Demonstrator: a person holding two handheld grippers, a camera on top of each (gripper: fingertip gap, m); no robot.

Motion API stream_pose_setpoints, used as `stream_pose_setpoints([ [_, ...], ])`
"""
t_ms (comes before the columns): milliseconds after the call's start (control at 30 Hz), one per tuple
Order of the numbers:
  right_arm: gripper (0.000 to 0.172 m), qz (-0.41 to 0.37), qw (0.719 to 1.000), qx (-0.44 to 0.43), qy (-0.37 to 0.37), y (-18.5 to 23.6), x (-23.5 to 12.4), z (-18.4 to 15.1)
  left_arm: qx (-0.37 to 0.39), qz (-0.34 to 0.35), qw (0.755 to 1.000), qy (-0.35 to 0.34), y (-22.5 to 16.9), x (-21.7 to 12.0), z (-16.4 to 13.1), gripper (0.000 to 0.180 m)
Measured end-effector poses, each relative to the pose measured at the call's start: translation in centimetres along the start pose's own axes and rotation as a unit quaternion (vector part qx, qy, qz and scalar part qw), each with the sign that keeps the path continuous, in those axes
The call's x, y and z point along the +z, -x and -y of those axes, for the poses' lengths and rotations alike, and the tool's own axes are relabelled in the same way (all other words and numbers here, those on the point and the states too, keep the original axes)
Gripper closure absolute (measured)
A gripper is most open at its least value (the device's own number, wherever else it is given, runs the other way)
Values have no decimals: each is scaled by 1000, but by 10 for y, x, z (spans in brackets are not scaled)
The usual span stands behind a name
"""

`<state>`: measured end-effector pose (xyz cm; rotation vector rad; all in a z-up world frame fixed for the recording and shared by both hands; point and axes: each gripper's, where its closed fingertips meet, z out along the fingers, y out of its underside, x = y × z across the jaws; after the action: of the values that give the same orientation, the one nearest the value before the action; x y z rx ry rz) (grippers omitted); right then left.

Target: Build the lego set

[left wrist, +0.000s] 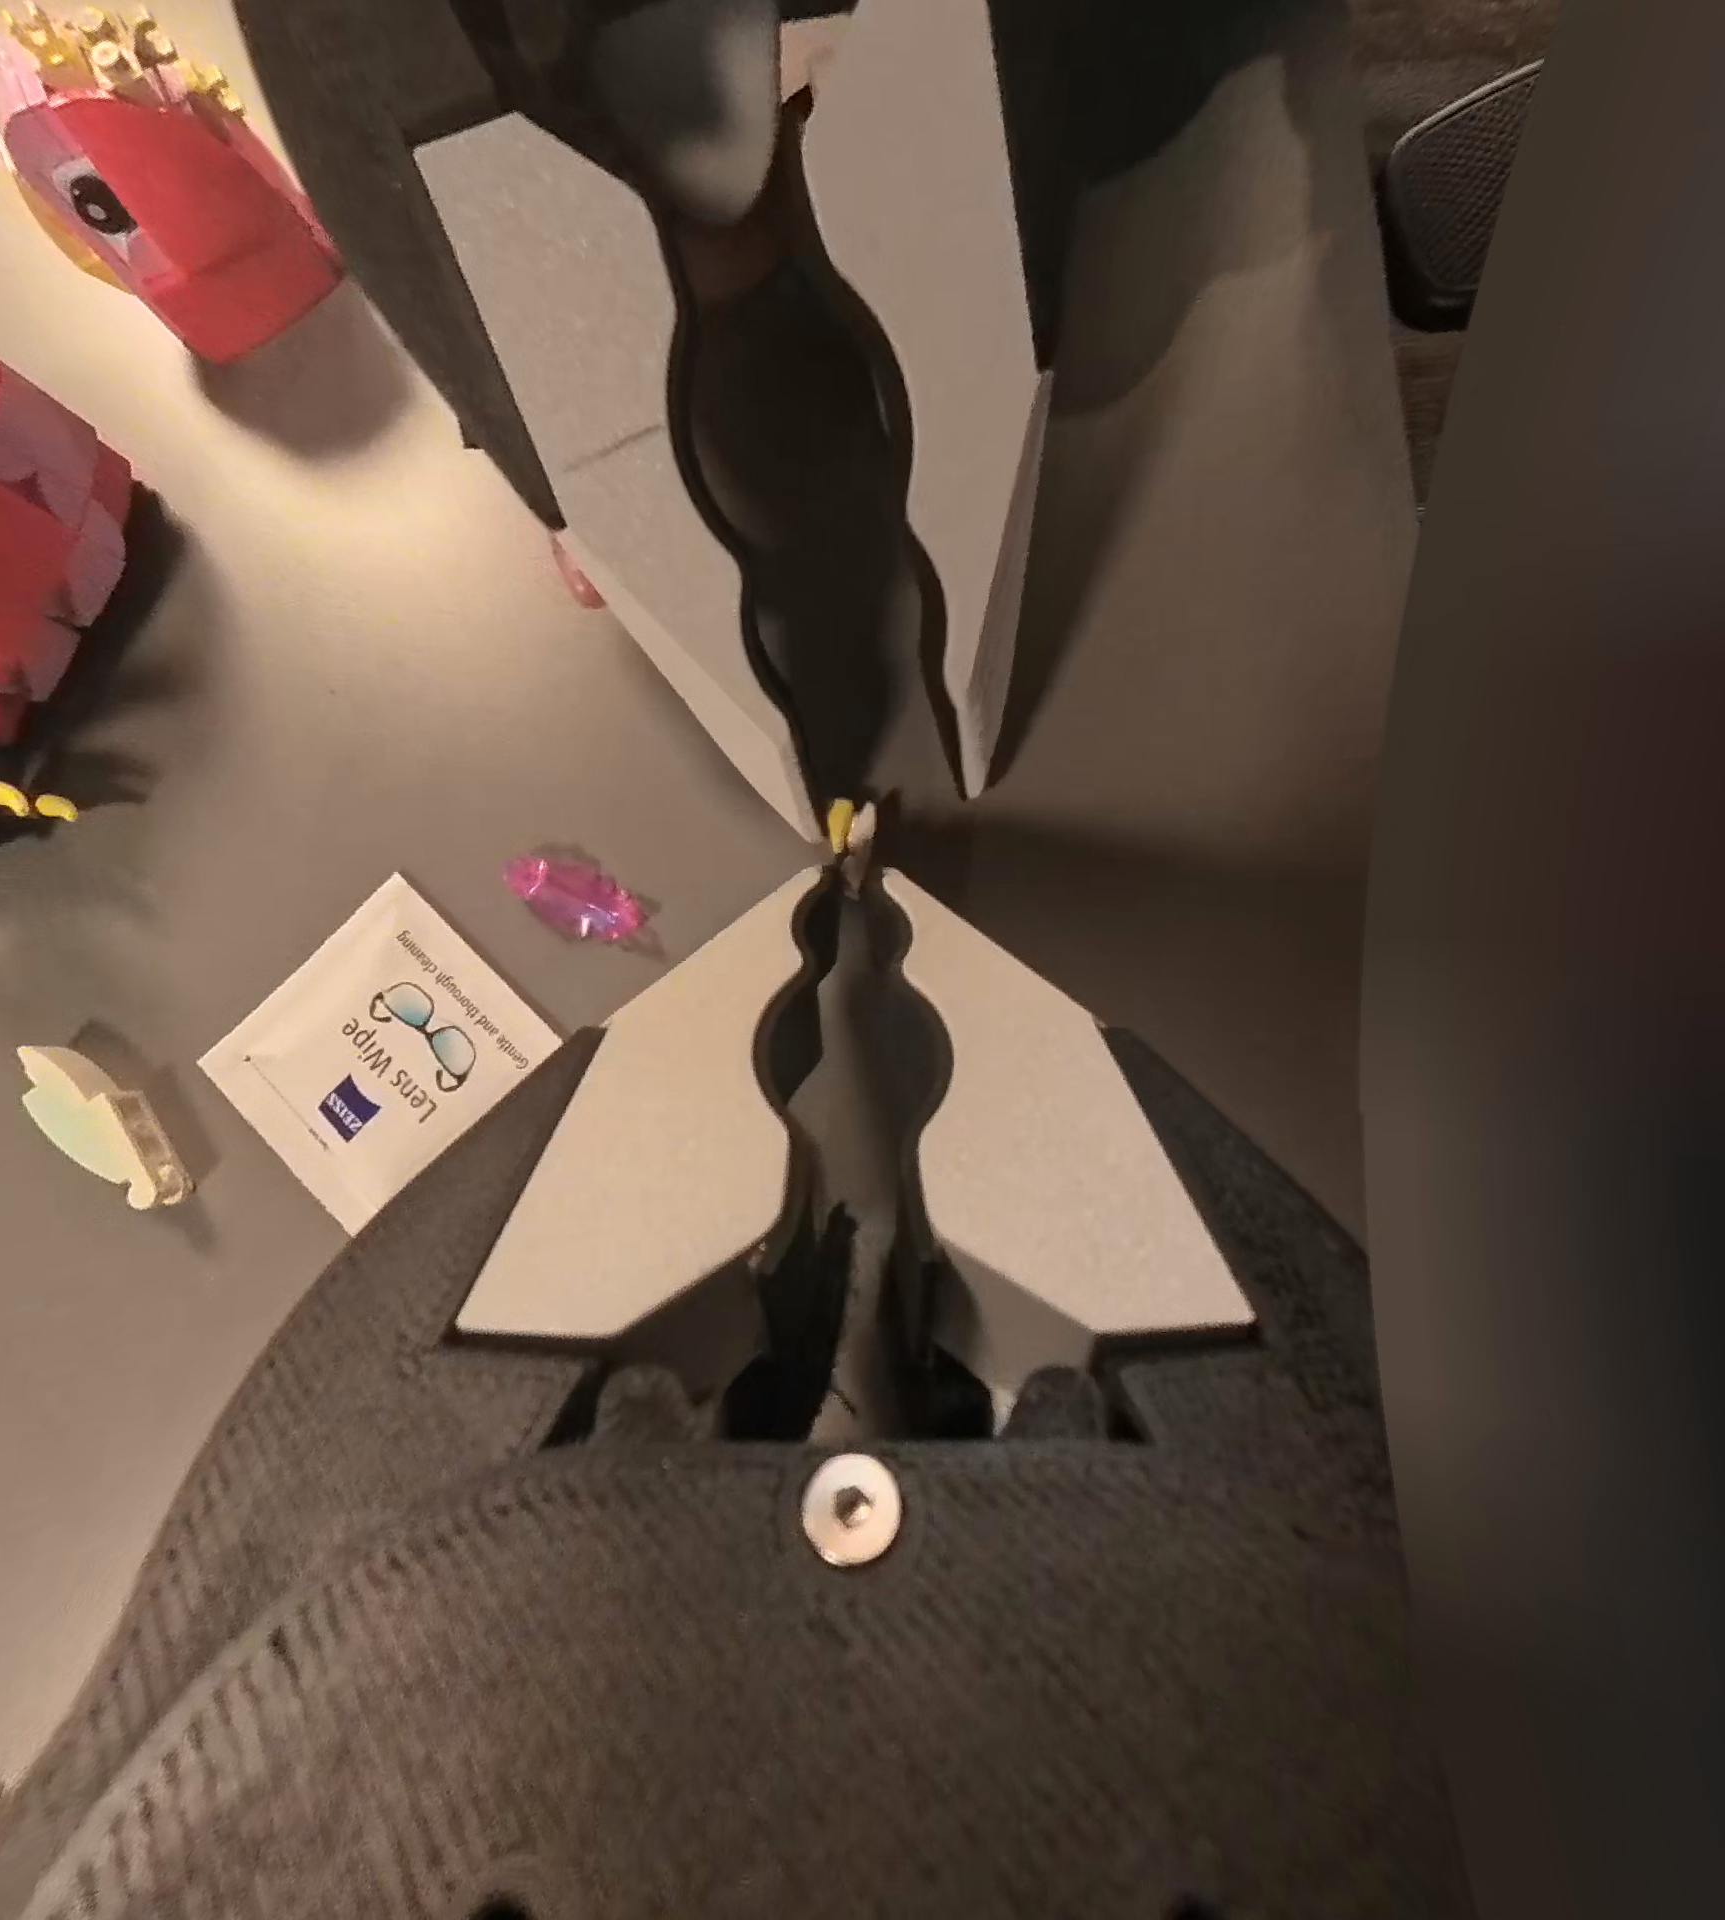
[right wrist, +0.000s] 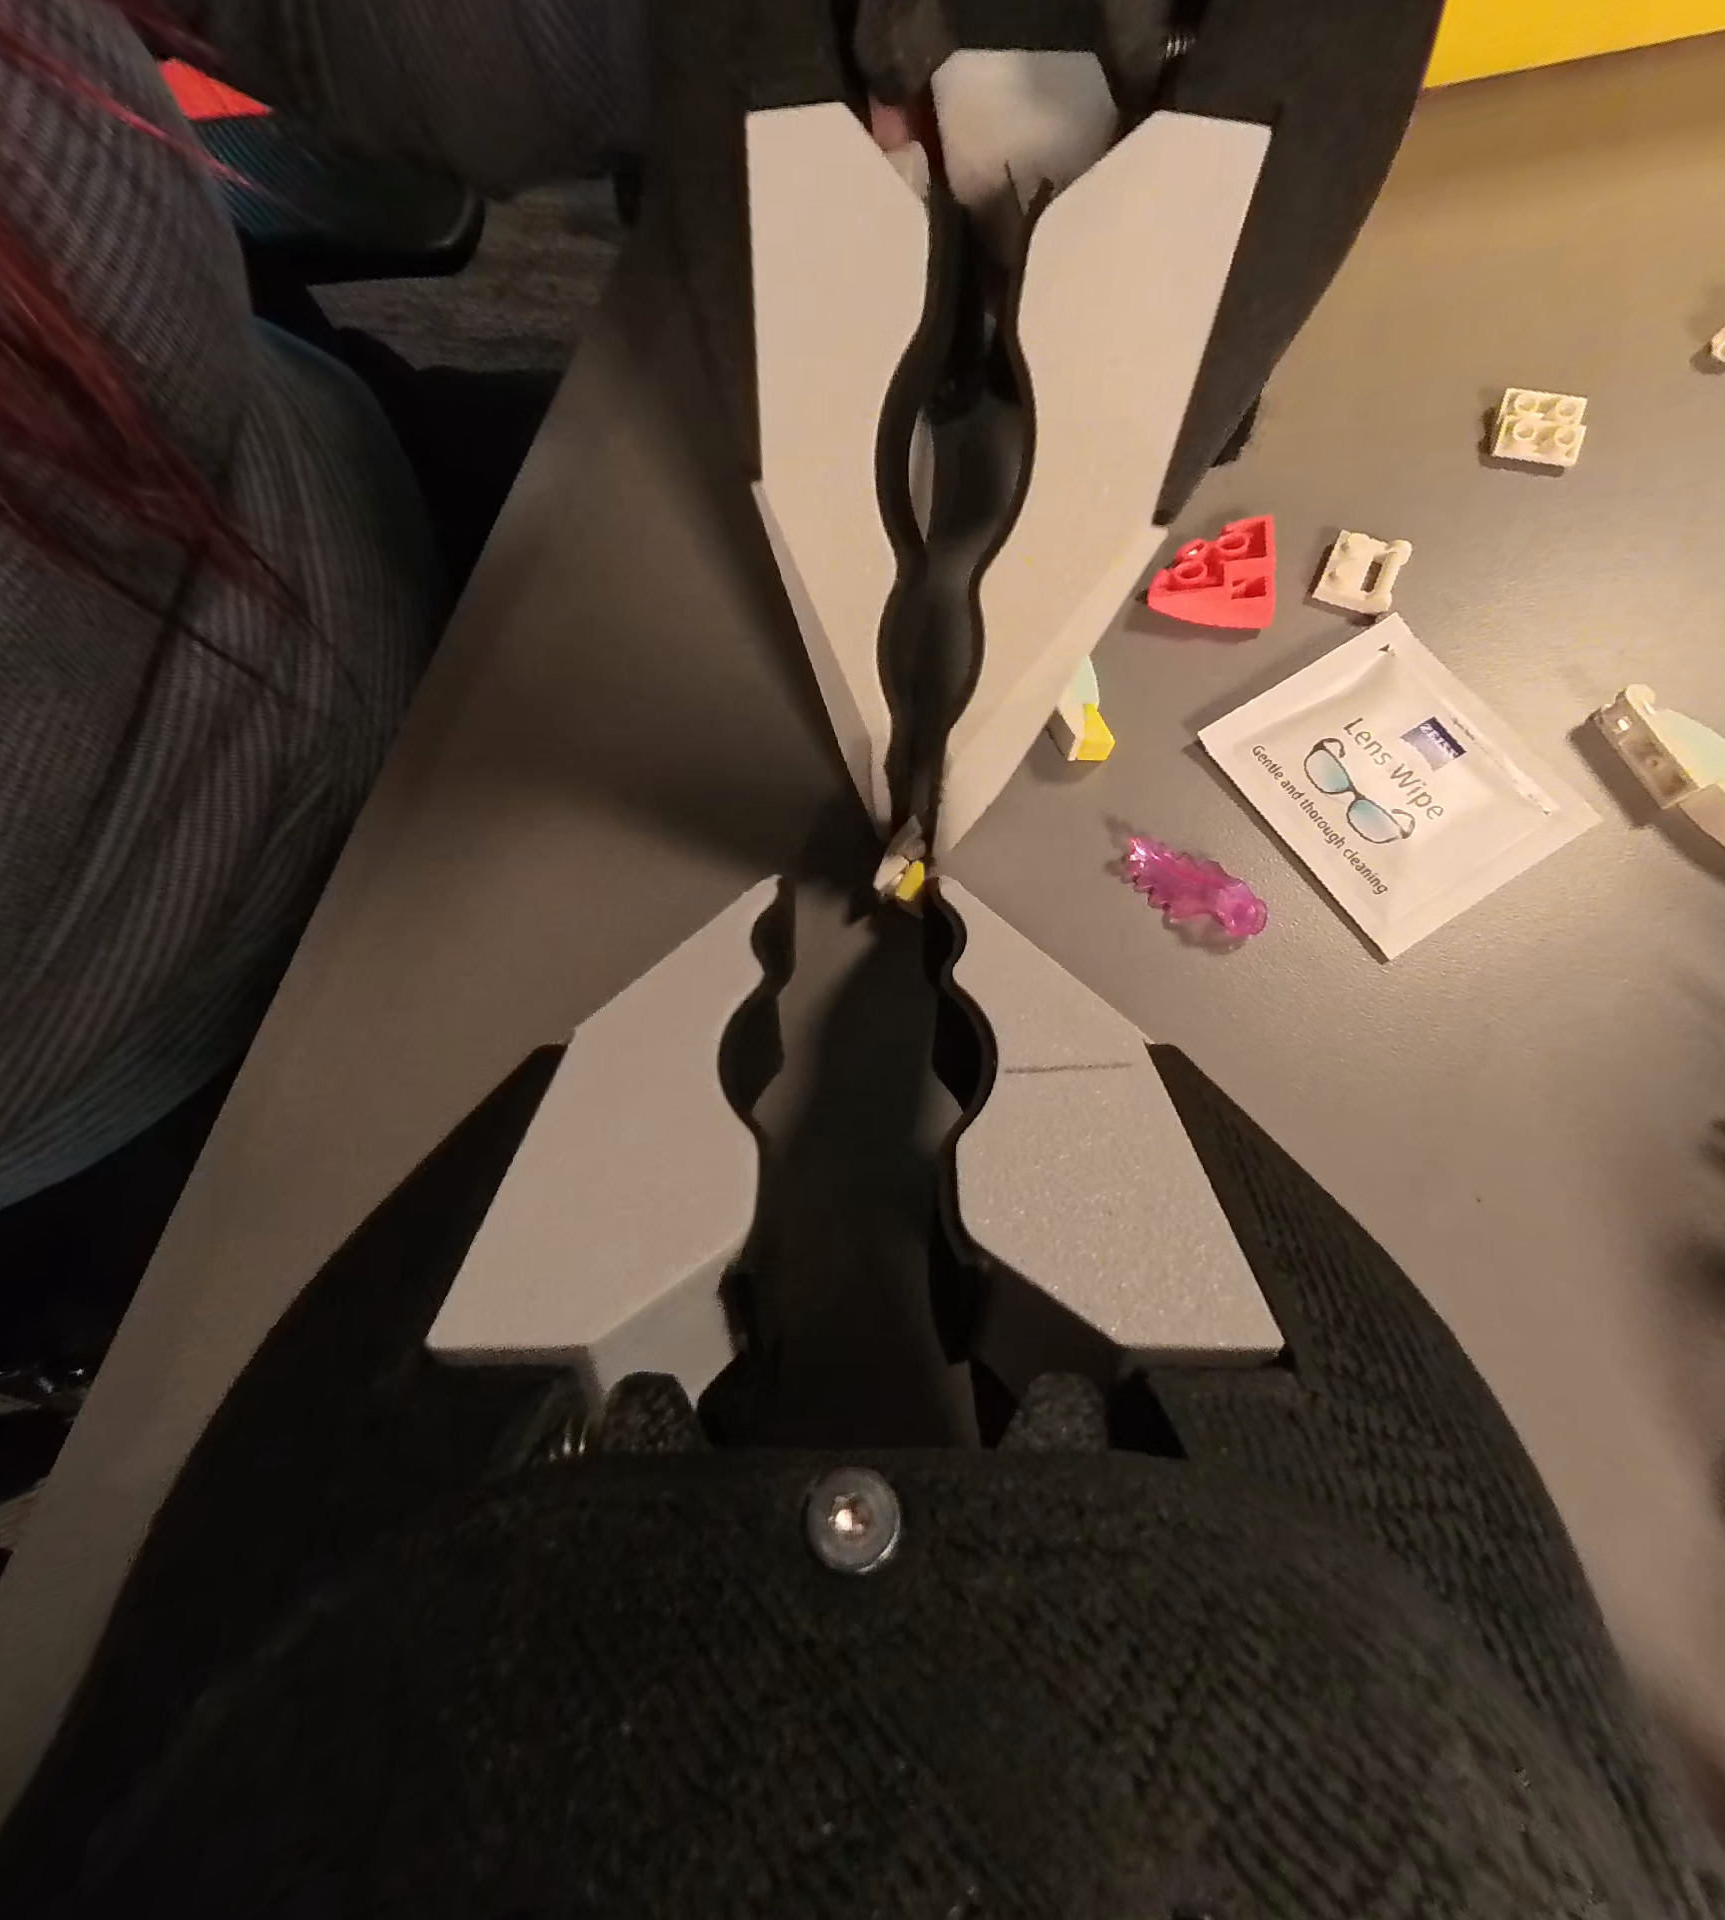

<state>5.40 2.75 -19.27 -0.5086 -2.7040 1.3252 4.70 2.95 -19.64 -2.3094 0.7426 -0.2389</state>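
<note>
Left wrist view puts the left gripper (left wrist: 853, 881) tip to tip with the right gripper (right wrist: 860, 883) above a bare strip of the matt grey table (right wrist: 525, 727). The table's edge runs close by on the side away from the clutter, and beyond it lies a person's dark striped garment (right wrist: 110, 727).

The left gripper is clenched on a tiny yellow-and-white plastic brick piece (left wrist: 842, 826), held at the very tips. The right gripper's fingers stand apart. One fingertip (right wrist: 941, 888) is just beside the piece, and the other is clear of it.

On the cluttered side, nearest the tips, lies a translucent pink spiky plastic piece (right wrist: 1196, 894), then a flat sealed white sachet (right wrist: 1398, 784). Farther off are a red wedge-shaped brick (right wrist: 1216, 582), small white studded bricks (right wrist: 1538, 426) and a pale cream curved piece (right wrist: 1689, 779). Two red-and-pink brick-built models (left wrist: 172, 208) stand well apart from the grippers.
</note>
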Motion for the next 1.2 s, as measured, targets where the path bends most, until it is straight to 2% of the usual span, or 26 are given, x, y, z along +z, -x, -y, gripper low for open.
stream_pose_setpoints([
  [33, 150, -5, 1000, 0, 0, -1, 0, 0, -1, 3, 1000, -2, 1, 0, 0, 176],
  [200, 163, -38, 999, 16, 2, -8, 2, 1, -6, 33, 999, -14, 2, 0, 1, 177],
  [433, 160, -99, 995, 6, 11, -12, 7, 6, -55, 113, 992, -30, 4, -2, -1, 178],
  [633, 156, -96, 995, 31, 8, -13, 6, 5, -93, 128, 987, -39, 4, -3, -2, 178],
  [800, 157, -100, 994, 36, 4, -14, 7, 5, -126, 114, 985, -41, 4, -3, -2, 178],
  [1033, 164, -116, 993, 32, 4, -16, 6, 5, -80, 144, 985, -49, 6, -4, -1, 178],
  [1200, 165, -145, 989, -15, 12, -14, 7, 6, -35, 180, 982, -44, 4, -4, -1, 178],
])
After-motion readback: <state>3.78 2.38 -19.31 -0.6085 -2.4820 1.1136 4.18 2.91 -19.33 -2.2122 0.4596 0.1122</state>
